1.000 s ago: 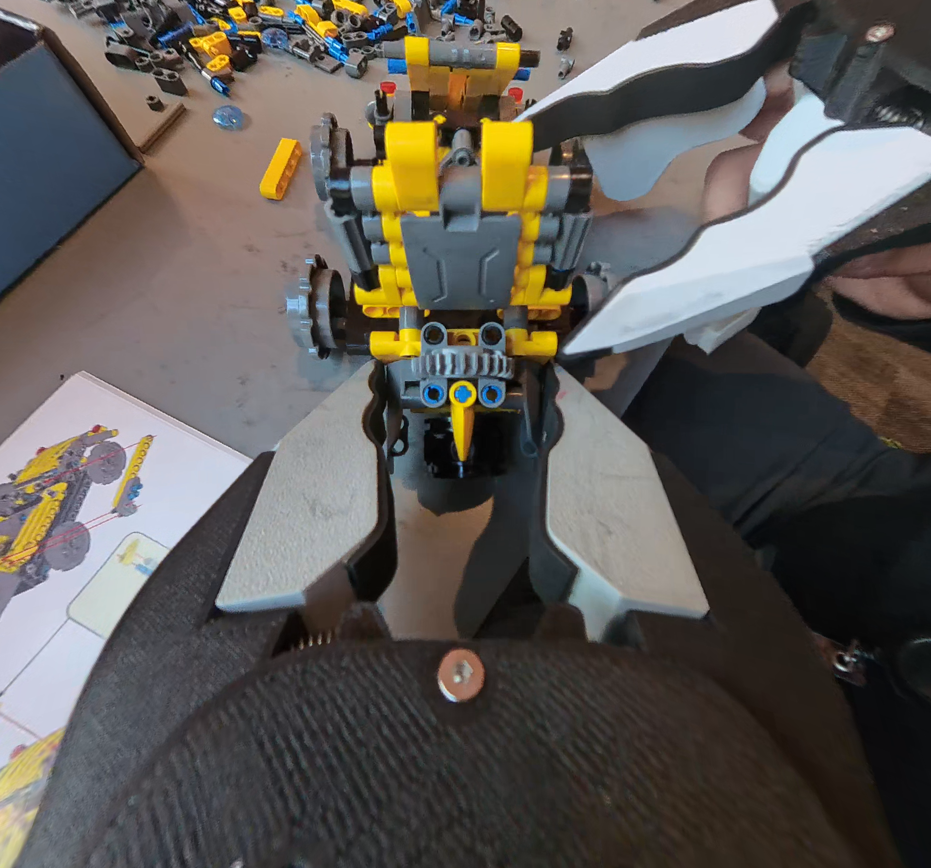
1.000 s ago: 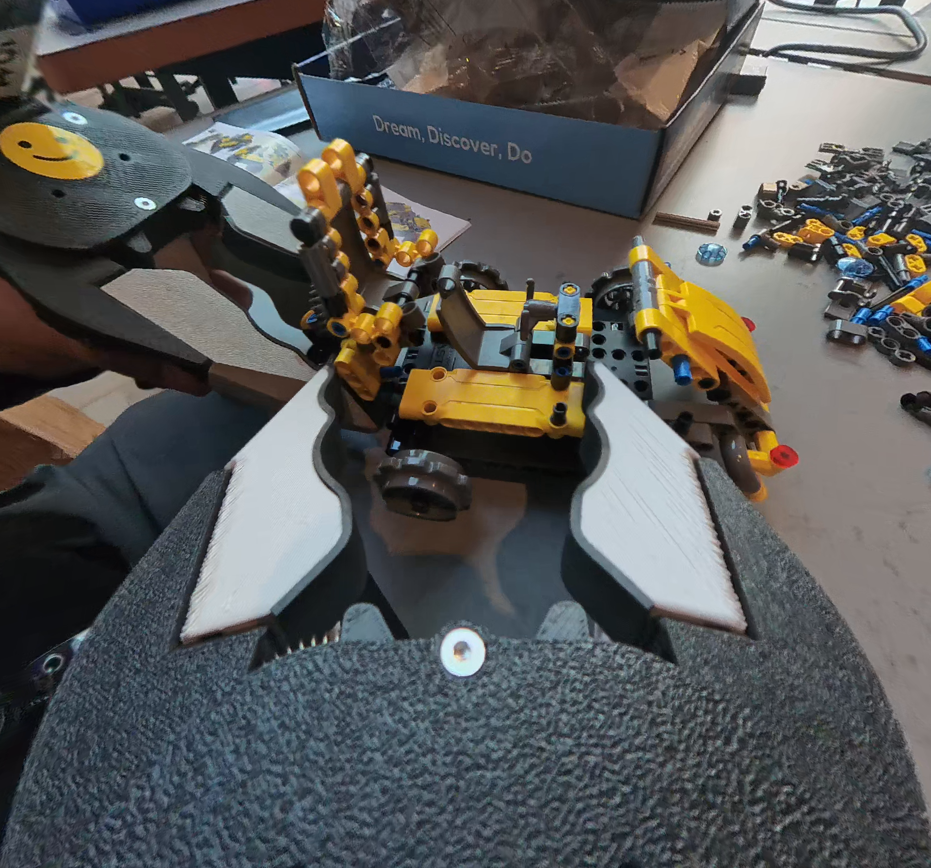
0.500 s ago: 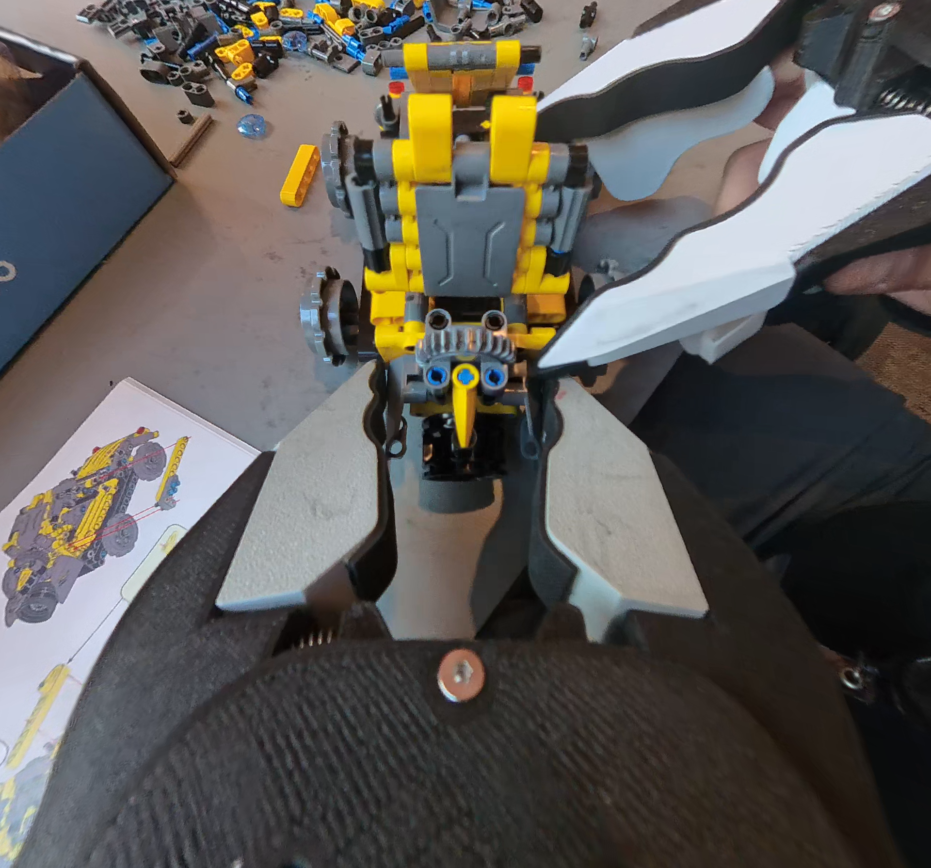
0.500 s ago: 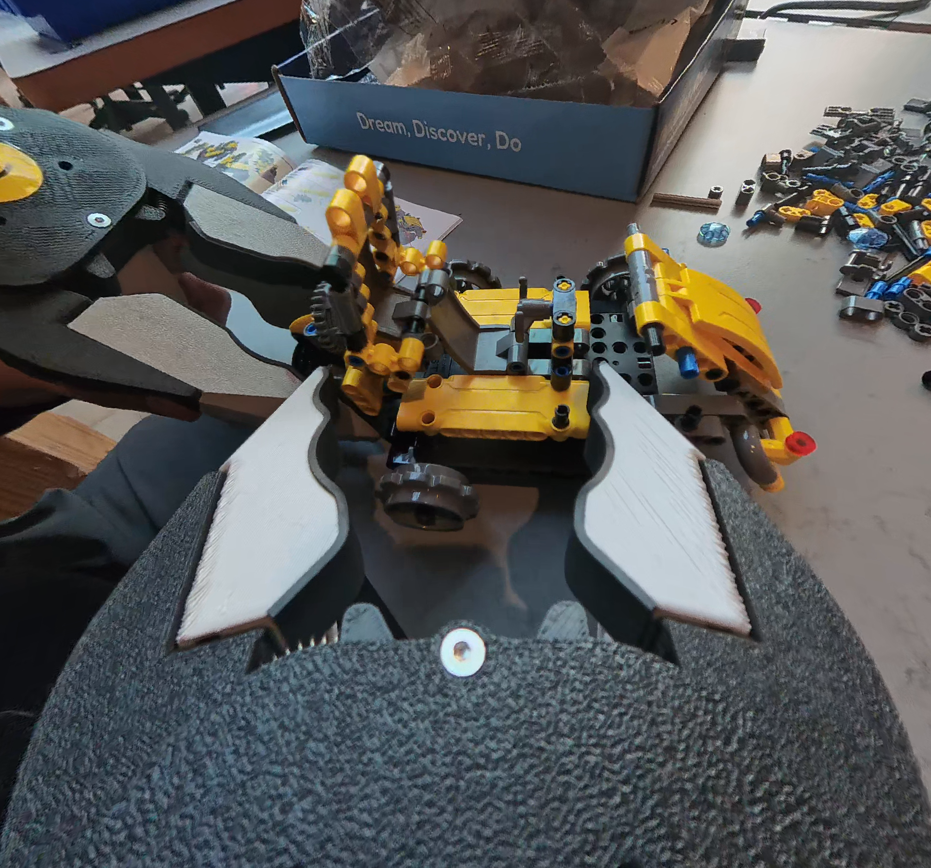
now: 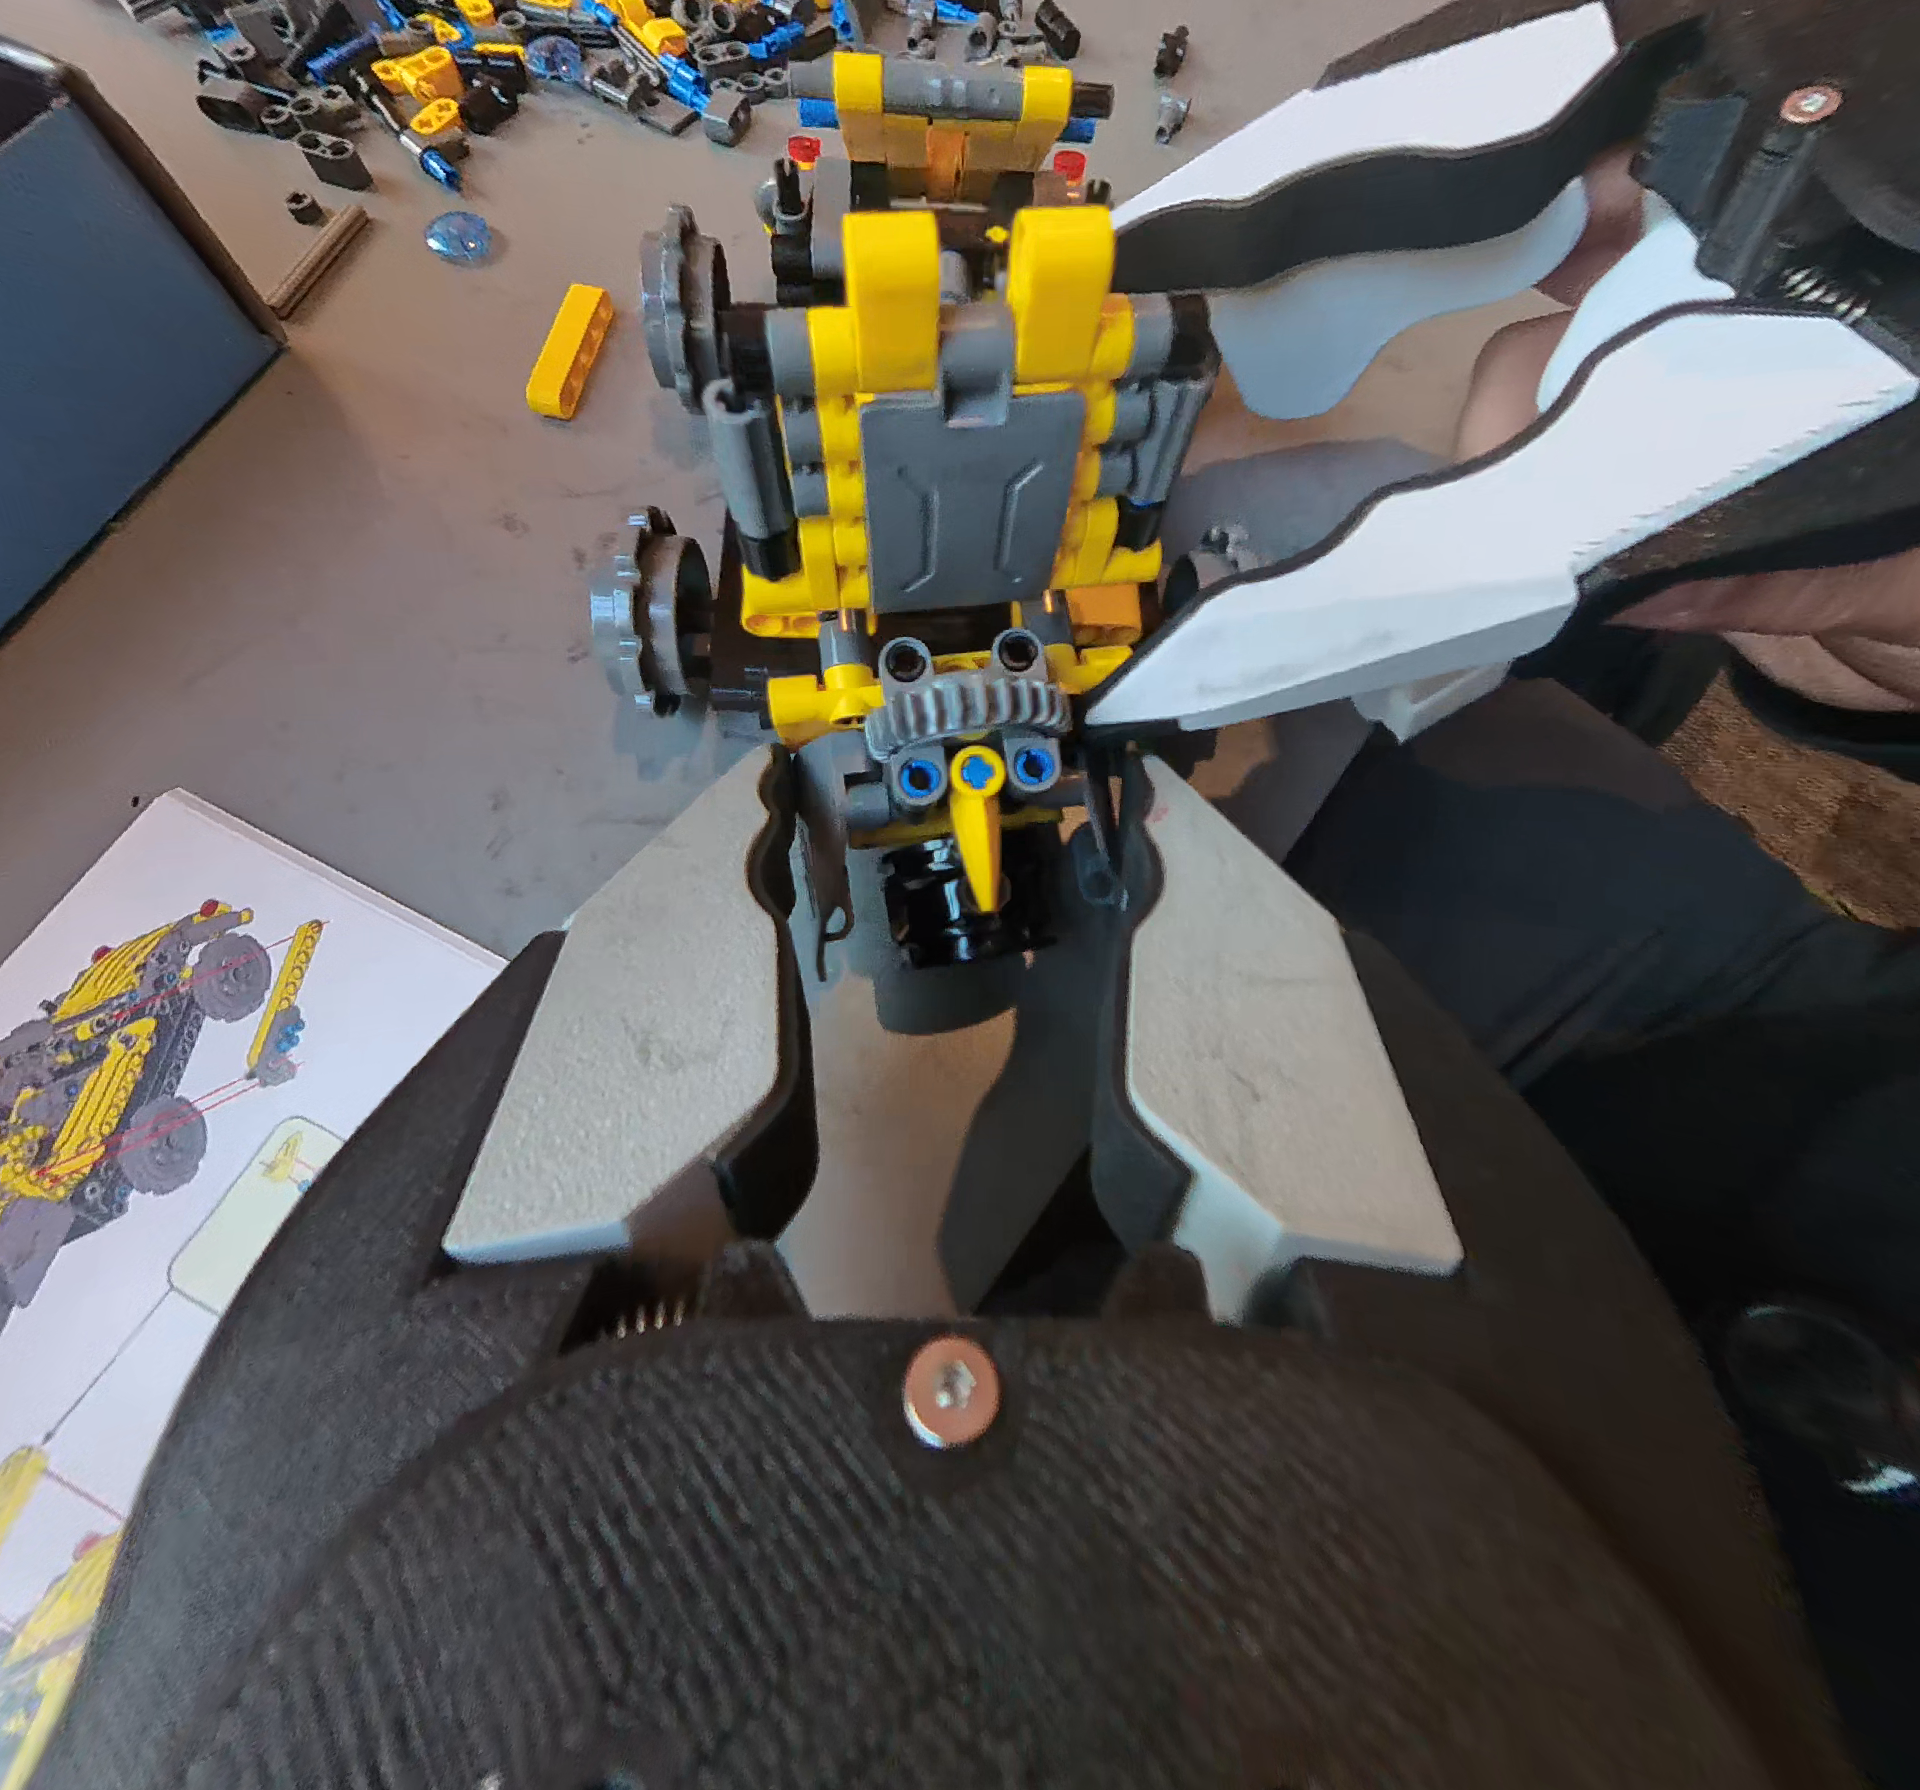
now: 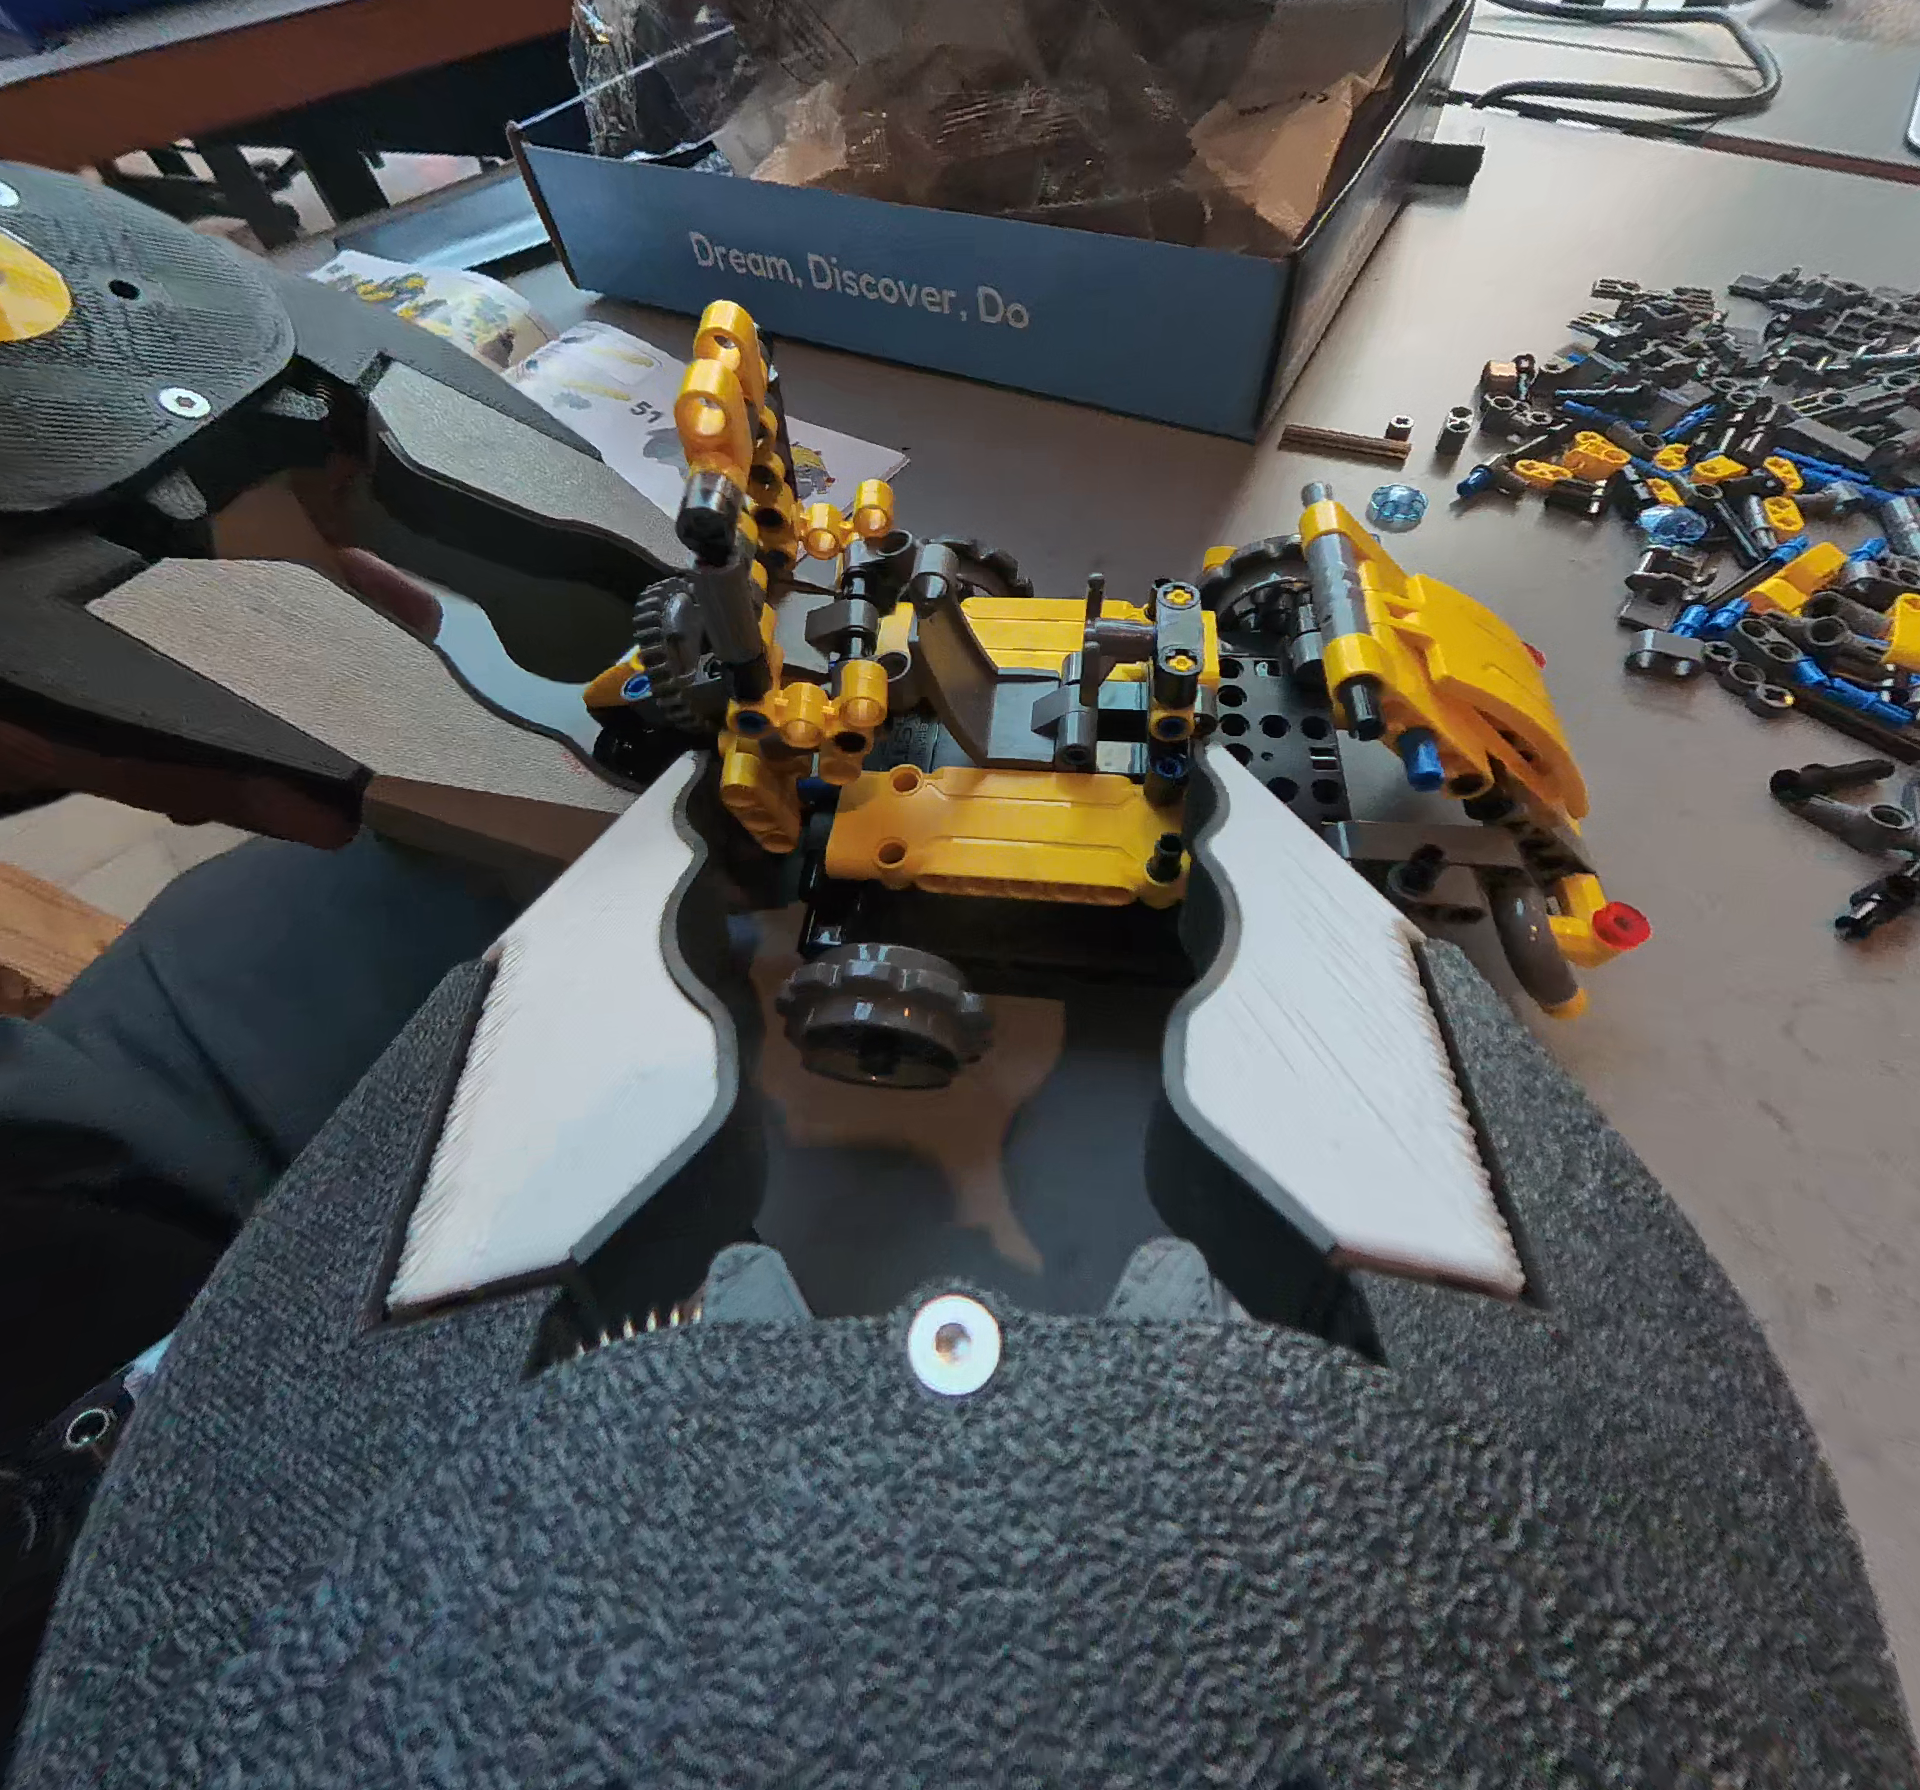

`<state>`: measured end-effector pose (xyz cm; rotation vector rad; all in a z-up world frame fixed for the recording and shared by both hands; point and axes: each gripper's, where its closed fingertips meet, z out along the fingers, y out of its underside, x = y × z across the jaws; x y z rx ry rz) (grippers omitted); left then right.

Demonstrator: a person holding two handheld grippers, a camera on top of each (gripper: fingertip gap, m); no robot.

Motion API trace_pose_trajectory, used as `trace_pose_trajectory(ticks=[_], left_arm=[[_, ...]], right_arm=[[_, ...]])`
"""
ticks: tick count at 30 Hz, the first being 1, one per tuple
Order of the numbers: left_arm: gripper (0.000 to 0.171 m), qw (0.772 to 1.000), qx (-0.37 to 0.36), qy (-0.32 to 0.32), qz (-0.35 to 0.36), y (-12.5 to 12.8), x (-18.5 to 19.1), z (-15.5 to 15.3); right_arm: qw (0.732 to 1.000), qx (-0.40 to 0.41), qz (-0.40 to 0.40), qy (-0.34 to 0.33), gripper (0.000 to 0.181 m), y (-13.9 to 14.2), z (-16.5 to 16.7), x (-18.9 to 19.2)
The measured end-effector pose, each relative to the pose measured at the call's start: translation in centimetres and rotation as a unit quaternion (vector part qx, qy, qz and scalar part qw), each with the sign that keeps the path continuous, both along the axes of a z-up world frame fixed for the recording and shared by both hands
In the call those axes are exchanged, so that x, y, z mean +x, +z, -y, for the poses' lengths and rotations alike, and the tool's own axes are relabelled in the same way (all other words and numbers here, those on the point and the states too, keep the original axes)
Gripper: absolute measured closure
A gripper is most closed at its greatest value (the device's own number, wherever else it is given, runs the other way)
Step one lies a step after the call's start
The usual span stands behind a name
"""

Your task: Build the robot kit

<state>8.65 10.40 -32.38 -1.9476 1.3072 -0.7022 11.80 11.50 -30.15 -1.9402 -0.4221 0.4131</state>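
Plainly, the yellow and grey brick model truck (image 6: 1039, 774) in the middle of both views sits on the worktop (image 5: 343, 545); the left gripper (image 5: 961, 805) is closed on its rear end, the right gripper (image 6: 951, 805) clamps its yellow side. It looks light, stiff, yet liable to snap apart, so the solid frame is the safest hold. The blue cardboard box (image 6: 935, 286) at upper centre holds crumpled plastic bags (image 6: 935, 57).

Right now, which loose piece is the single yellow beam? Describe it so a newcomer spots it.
Start at the yellow and grey toy vehicle both grippers close on. Left of it in the left wrist view, on bare tabletop short of the heap of loose parts, lies the yellow beam. It lies alone, a short straight bar with a row of holes.
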Motion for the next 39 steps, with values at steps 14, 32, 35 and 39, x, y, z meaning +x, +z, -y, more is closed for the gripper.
trace_pose_trajectory(ticks=[14,32,35,39], left_arm=[[0.105,0.993,-0.042,-0.111,0.014,0.5,-0.9,1.0],[0.128,0.985,-0.031,-0.168,0.02,1.3,-1.3,-0.7],[0.128,0.98,-0.013,-0.201,0.002,1.3,-1.6,-0.6],[0.129,0.972,-0.001,-0.237,-0.007,1.5,-1.8,-0.2]], right_arm=[[1.0,0.006,-0.02,-0.009,0.098,0.1,-0.2,0.5],[0.998,-0.028,0.038,0.036,0.119,0.2,1.3,3.0],[0.996,-0.045,0.062,0.04,0.111,-0.8,1.5,3.3],[0.991,-0.035,0.079,0.103,0.123,-0.8,1.4,3.1]])
